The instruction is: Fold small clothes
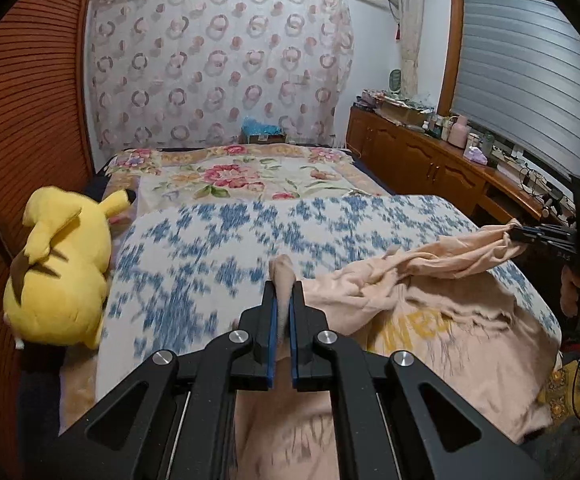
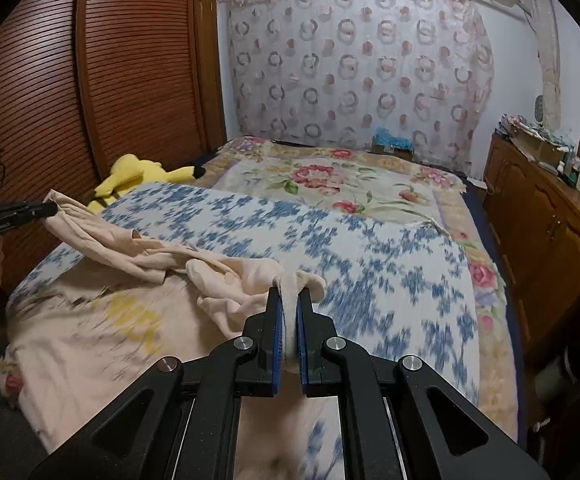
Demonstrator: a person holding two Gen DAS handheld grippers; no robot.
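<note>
Peach T-shirt (image 1: 429, 320) lies half on the bed (image 1: 218, 240), pinched tight at one corner by the left hand-held gripper (image 1: 284, 308) and another by the right hand-held gripper (image 2: 290, 312) — pull too hard and it could slip out, bunching the fold.

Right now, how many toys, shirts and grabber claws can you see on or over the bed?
Yellow plush toy: 1
Peach shirt: 1
Grabber claws: 2, the left gripper and the right gripper, both shut on the shirt
Total: 4
</note>
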